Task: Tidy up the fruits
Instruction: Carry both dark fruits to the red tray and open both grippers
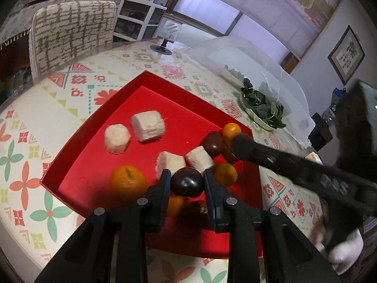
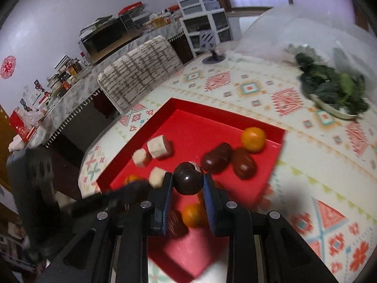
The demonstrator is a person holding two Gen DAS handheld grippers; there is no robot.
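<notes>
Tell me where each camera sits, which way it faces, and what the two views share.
Left wrist: sits on the left gripper, looking down along its fingers at the red tray; a dark fruit is clamped, and the right gripper shows alongside.
Right wrist: sits on the right gripper, facing down at the tray; its own dark fruit is clamped, left gripper alongside.
Shared: tray, oranges, white chunks, plate of greens, chair.

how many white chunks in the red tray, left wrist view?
4. Two toward the tray's far side: and. Two mid-tray, side by side: and. The gripper may hide more.
</notes>
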